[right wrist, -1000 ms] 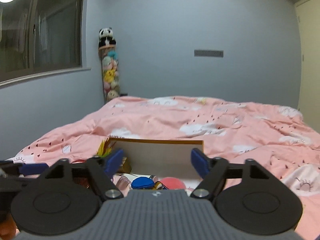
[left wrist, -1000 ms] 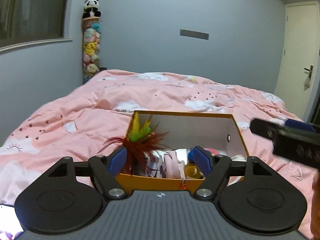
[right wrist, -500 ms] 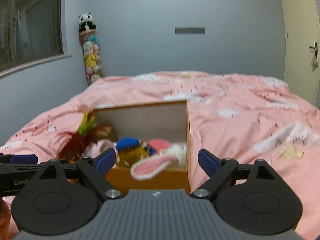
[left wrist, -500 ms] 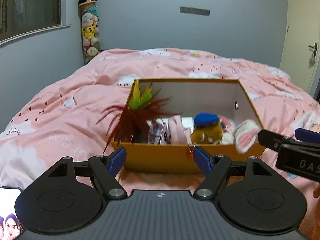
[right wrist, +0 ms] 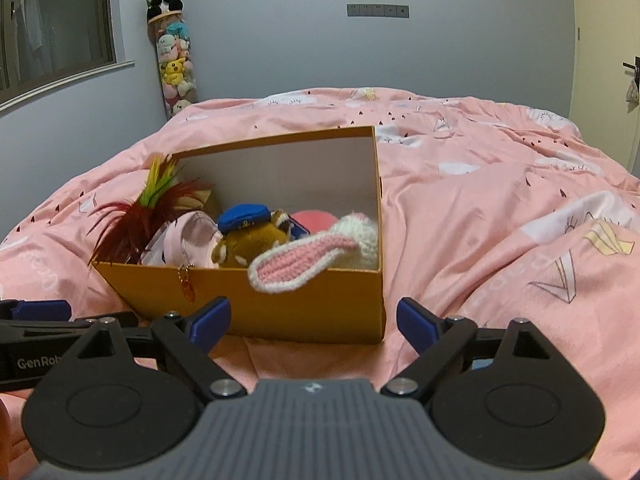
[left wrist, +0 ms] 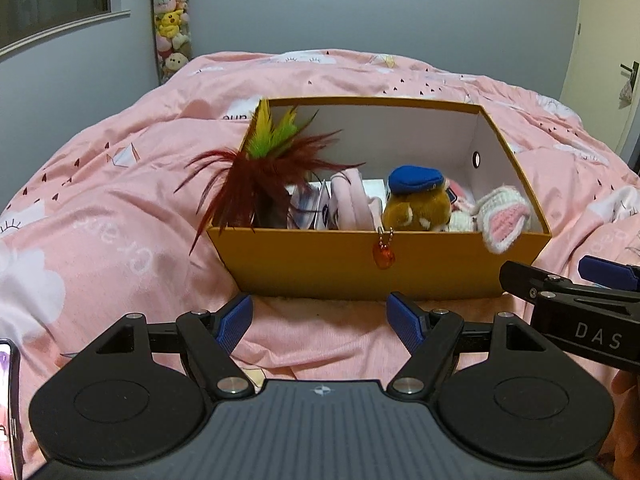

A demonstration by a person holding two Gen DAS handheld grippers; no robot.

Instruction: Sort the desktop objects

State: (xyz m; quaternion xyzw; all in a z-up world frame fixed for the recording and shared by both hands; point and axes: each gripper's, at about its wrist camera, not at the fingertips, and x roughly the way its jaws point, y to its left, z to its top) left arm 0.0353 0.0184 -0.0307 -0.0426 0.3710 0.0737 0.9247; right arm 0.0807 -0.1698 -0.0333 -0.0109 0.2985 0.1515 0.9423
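Note:
An orange cardboard box (left wrist: 360, 268) (right wrist: 280, 300) stands on the pink bed. Inside it are a red, green and yellow feather toy (left wrist: 260, 168) (right wrist: 148, 208), a brown plush with a blue cap (left wrist: 416, 200) (right wrist: 248, 232), pink items (left wrist: 352, 200) and a knitted white and pink rabbit ear (left wrist: 504, 220) (right wrist: 296, 260) that hangs over the front wall. A small orange charm (left wrist: 385, 256) dangles on the box front. My left gripper (left wrist: 320, 316) is open just in front of the box, nothing between its fingers. My right gripper (right wrist: 314, 318) is open before the box's right corner, also bare.
The pink duvet (right wrist: 500, 220) with cloud prints covers the whole bed. A phone (left wrist: 8, 400) shows at the left edge of the left wrist view. A tube of plush toys (right wrist: 176, 64) stands in the far corner, a door (left wrist: 600, 40) at the right.
Both grippers have sunk and tipped downward toward the box, so its contents now show fully. The right gripper's fingers stand a little wider than a second ago.

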